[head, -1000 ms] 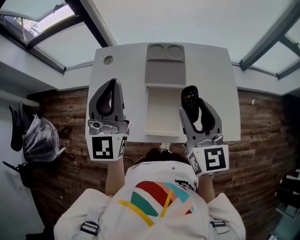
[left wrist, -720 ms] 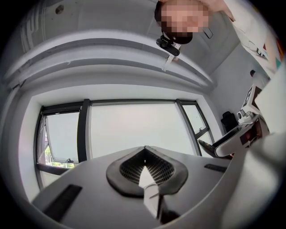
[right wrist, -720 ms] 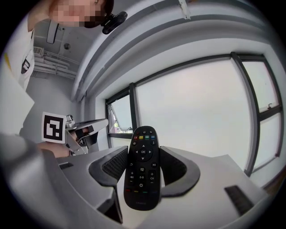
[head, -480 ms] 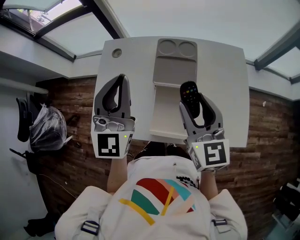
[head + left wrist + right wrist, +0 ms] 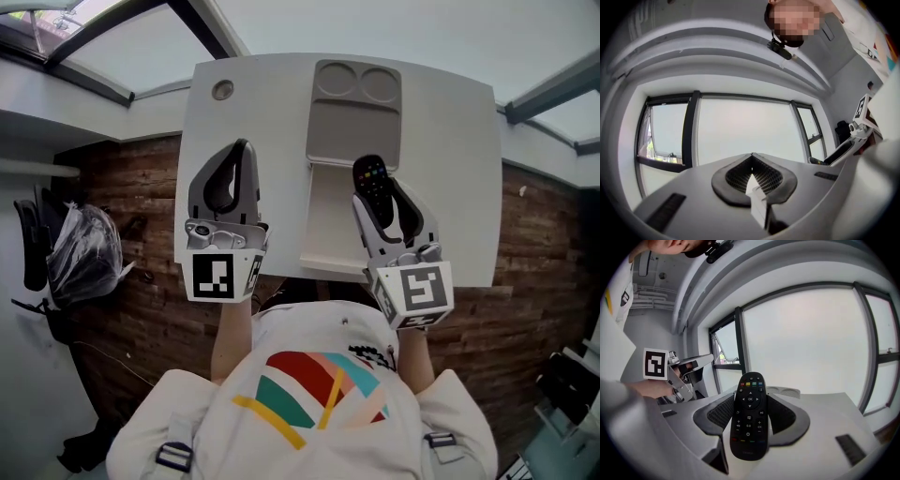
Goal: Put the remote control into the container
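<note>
This looks like a plain, bright office room. A white desk (image 5: 262, 103) stands before the left gripper (image 5: 240, 150) and the right gripper (image 5: 375, 187), set against a wall of tall, dark-framed windows (image 5: 740, 131) straight ahead of both. Dark wood-plank flooring (image 5: 141, 328) shows out to either side of them, and a stuffed clear plastic bag (image 5: 84, 262) sits on it beyond the left gripper's outer side.

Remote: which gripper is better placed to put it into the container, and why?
Right. The right gripper holds the remote by the container; the left gripper is shut, empty and farther off.
</note>
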The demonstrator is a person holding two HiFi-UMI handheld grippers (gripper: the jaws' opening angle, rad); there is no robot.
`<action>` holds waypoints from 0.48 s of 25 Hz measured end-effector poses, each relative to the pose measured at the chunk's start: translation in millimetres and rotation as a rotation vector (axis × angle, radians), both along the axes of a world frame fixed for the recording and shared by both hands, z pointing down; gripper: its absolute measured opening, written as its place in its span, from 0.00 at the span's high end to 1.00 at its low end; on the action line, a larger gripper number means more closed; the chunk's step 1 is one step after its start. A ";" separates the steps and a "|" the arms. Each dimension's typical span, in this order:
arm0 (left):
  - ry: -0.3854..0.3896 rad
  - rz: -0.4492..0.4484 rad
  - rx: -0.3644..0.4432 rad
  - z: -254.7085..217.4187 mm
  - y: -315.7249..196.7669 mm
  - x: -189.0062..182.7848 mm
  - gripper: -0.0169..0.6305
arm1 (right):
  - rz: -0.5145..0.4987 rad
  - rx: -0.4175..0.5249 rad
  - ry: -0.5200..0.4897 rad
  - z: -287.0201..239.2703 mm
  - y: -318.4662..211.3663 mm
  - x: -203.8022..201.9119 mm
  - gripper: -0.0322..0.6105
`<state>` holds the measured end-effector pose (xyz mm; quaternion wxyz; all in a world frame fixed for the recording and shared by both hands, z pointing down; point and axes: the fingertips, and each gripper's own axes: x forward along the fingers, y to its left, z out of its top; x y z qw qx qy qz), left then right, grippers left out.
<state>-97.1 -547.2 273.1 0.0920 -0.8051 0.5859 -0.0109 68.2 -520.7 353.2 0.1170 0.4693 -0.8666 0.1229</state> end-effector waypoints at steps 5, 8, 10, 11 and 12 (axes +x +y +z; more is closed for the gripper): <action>0.050 0.023 -0.085 46.9 -10.6 0.6 0.96 | -0.011 -0.120 0.077 48.0 -2.0 -13.1 0.59; 0.057 0.048 -0.128 70.3 -13.8 -0.6 0.96 | -0.016 -0.201 0.122 80.8 1.4 -23.2 0.59; 0.072 0.051 -0.149 83.0 -18.6 -3.0 0.96 | -0.033 -0.253 0.136 102.6 3.4 -28.4 0.59; 0.079 0.053 -0.158 88.4 -20.9 -4.0 0.96 | -0.041 -0.283 0.134 113.0 5.1 -30.8 0.59; 0.083 0.055 -0.167 93.5 -22.5 -4.7 0.96 | -0.047 -0.313 0.132 122.7 7.5 -32.6 0.59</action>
